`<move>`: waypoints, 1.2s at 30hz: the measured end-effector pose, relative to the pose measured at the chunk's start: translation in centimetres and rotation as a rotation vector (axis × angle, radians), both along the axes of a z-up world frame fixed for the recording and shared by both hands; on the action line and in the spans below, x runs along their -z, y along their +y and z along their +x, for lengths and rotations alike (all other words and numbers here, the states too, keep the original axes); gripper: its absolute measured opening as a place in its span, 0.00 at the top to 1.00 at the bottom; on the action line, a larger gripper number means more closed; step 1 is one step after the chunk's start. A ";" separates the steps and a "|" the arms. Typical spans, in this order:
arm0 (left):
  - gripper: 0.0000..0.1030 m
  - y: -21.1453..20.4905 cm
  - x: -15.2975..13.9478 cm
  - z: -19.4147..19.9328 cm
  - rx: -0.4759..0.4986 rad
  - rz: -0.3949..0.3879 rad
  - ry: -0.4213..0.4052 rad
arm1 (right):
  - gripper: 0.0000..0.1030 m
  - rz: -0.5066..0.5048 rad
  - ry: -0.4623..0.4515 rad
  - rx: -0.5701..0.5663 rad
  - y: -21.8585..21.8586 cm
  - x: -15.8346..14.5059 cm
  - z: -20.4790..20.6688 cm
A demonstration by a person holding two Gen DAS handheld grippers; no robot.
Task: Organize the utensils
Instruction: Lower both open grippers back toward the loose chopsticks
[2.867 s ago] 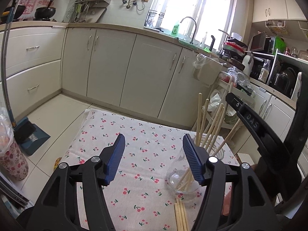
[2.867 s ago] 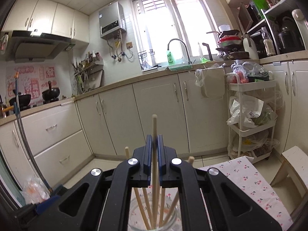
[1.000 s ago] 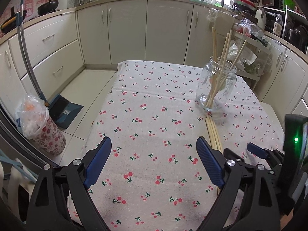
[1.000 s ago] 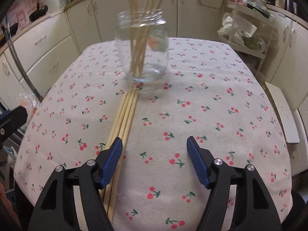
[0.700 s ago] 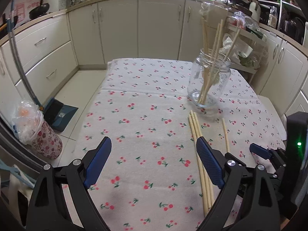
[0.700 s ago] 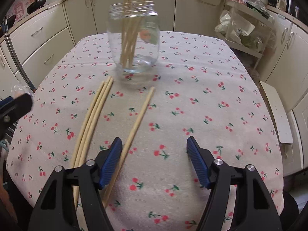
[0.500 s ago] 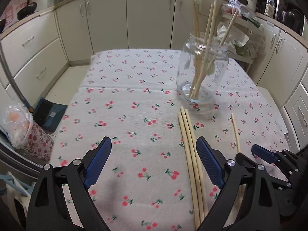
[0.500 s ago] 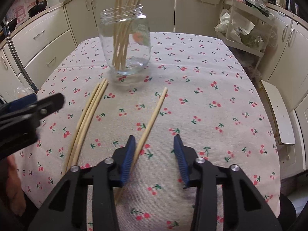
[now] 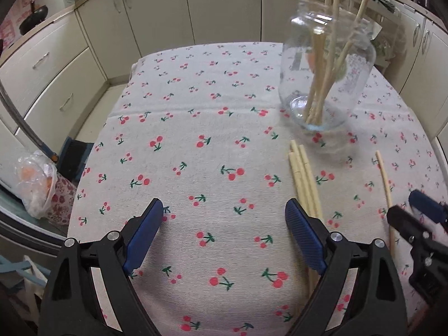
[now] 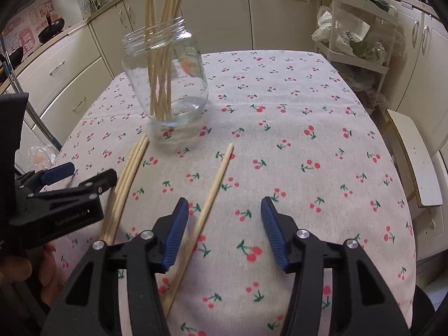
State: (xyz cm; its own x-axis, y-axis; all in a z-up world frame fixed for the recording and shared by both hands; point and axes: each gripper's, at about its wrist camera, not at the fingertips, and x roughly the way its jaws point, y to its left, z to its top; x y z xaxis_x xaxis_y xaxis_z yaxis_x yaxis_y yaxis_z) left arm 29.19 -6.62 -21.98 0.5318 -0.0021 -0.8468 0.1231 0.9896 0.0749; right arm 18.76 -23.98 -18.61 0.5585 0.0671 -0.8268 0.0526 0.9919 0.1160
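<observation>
A clear glass jar (image 9: 327, 75) (image 10: 168, 84) with several wooden chopsticks stands on the cherry-print tablecloth (image 9: 196, 140). Three chopsticks lie bundled (image 9: 303, 179) (image 10: 128, 173) in front of it. A single chopstick (image 10: 215, 184) (image 9: 385, 184) lies apart to their right. My right gripper (image 10: 224, 215) (image 9: 410, 207) hovers low over this single chopstick. Its jaws are opening, the stick lies between them near the left finger, and the pads do not press on it. My left gripper (image 9: 224, 218) (image 10: 86, 173) is wide open and holds nothing, with its right finger beside the bundle.
A white stool (image 10: 414, 162) stands off the table's right edge, with a rack of bags (image 10: 355, 36) behind it. Cream cabinets (image 9: 224, 8) line the far wall. A plastic bag (image 9: 36, 182) sits on the floor at left.
One chopstick now lies apart to the right of the bundle. My right jaws narrowed around it, then widened again. My left gripper came lower and closer to the bundle and jar.
</observation>
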 end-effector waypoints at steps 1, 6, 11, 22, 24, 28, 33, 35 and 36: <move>0.17 0.2 -0.1 0.0 -0.011 -0.006 -0.004 | 0.47 -0.008 0.000 -0.006 0.2 0.0 0.2; 0.17 -0.4 -1.1 -0.3 0.008 -0.047 -0.024 | 0.45 -0.016 0.000 -0.016 0.4 0.2 0.4; 0.17 -1.2 -0.3 -0.2 0.019 -0.017 -0.008 | 0.44 -0.026 0.007 -0.025 0.6 0.2 0.2; 0.17 -1.0 -0.8 -0.2 -0.003 -0.041 0.008 | 0.44 -0.017 0.020 -0.037 0.4 0.1 0.1; 0.17 -1.3 -1.0 -0.3 0.007 -0.045 0.011 | 0.43 -0.018 0.018 -0.041 0.4 0.1 0.0; 0.17 -1.9 -0.3 -0.1 0.026 -0.027 0.025 | 0.43 -0.016 0.015 -0.041 0.4 0.2 0.0; 0.17 -2.2 0.2 -0.1 0.039 -0.011 0.024 | 0.42 -0.022 0.014 -0.048 0.5 0.2 0.0; 0.17 -2.0 0.1 -0.1 0.033 0.021 0.015 | 0.42 -0.020 0.021 -0.058 0.5 0.1 -0.1; 0.17 -1.7 0.0 0.0 0.025 0.034 0.012 | 0.42 -0.015 0.025 -0.063 0.4 0.0 -0.2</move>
